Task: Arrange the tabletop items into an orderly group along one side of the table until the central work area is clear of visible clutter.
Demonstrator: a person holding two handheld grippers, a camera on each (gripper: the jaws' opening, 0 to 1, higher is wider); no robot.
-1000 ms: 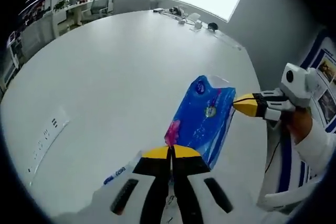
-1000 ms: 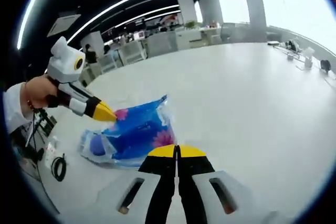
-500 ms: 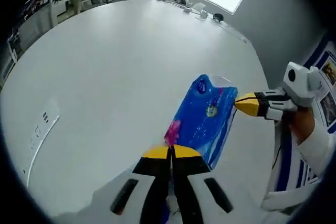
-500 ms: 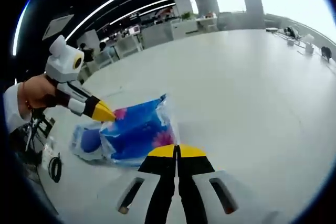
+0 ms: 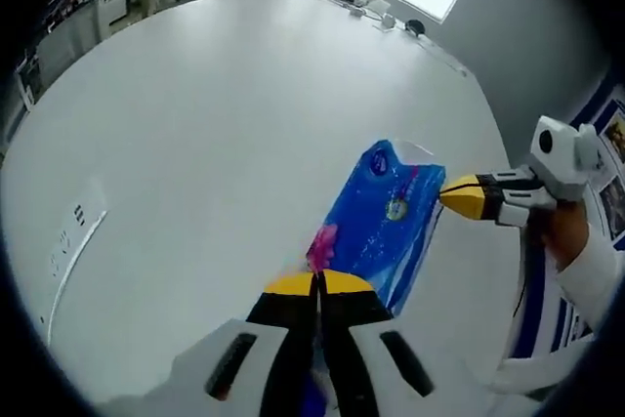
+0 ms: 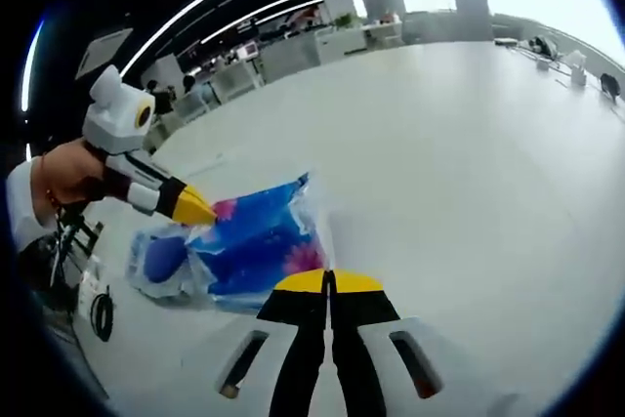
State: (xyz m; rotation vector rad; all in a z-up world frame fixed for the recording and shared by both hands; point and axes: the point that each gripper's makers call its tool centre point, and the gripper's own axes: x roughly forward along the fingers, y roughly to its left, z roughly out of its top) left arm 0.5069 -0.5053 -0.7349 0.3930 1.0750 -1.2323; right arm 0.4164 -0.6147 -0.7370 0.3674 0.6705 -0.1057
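Note:
A blue plastic tissue pack (image 5: 383, 220) with a pink flower print lies stretched between both grippers over the white table (image 5: 215, 114). My left gripper (image 5: 317, 283) is shut on its near edge. The right gripper (image 5: 457, 197) comes in from the right, its yellow tips shut on the pack's right edge. In the right gripper view the same pack (image 6: 256, 244) spans from my right gripper (image 6: 329, 282) to the left gripper (image 6: 198, 209). A second blue-and-white pack (image 6: 161, 261) lies on the table just left of the held one.
A printed paper sheet (image 5: 73, 239) lies flat at the table's left. Small devices and cables (image 5: 386, 19) sit at the far edge. A black cable coil (image 6: 103, 312) lies off the table, near the person's sleeve. Office desks (image 6: 337, 41) stand beyond the table.
Both grippers keep their hold on the blue pack. The views have drifted slightly, and the second pack at the left of the right gripper view shows more.

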